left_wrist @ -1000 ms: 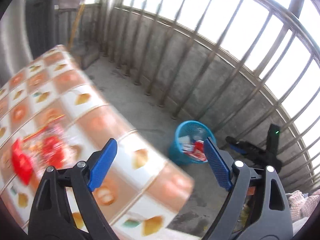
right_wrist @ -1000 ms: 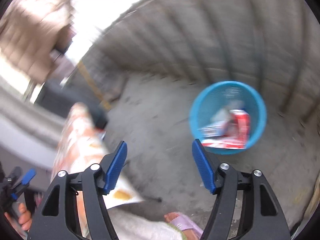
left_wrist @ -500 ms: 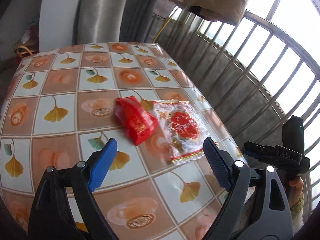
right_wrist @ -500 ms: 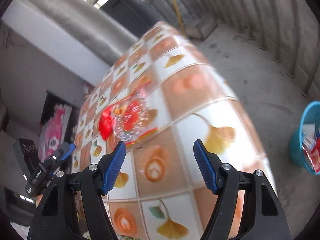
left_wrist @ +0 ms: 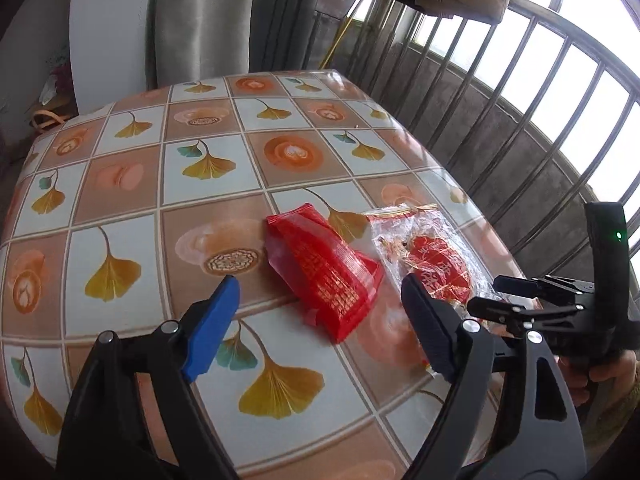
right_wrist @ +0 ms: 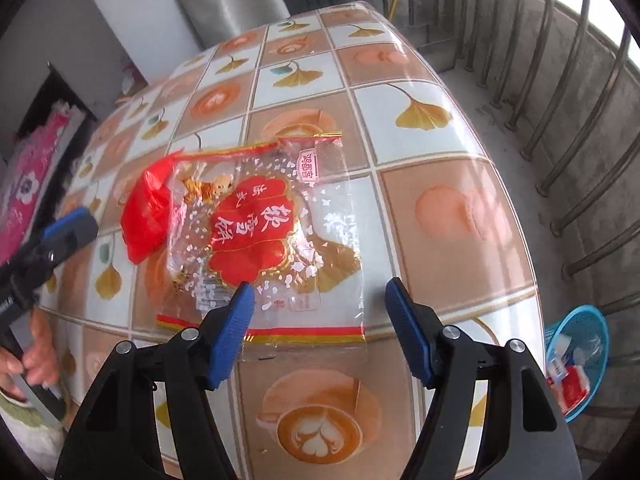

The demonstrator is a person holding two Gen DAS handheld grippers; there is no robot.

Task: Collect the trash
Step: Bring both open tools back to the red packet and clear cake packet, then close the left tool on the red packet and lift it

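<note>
A crumpled red wrapper [left_wrist: 326, 270] lies on the patterned tablecloth [left_wrist: 208, 168], with a clear plastic bag with a red label [left_wrist: 432, 258] beside it on the right. My left gripper [left_wrist: 316, 324] hovers just short of the red wrapper, its jaws closing with nothing pressed between them. In the right wrist view the clear bag [right_wrist: 264, 236] fills the table's middle and the red wrapper [right_wrist: 146, 212] lies at its left. My right gripper [right_wrist: 320, 312] stands open above the bag's near edge. A blue trash basket [right_wrist: 580, 352] with wrappers inside sits on the floor at the right.
The table [right_wrist: 452, 208] ends at the right above a concrete floor. A metal railing [left_wrist: 520, 92] runs along the balcony. The right-hand tool [left_wrist: 568, 312] shows at the right of the left wrist view. A grey curtain [left_wrist: 200, 16] hangs behind the table.
Both views swung from the floor and blue basket to the table. Both grippers came in closer over the two wrappers. The left jaws have narrowed slightly.
</note>
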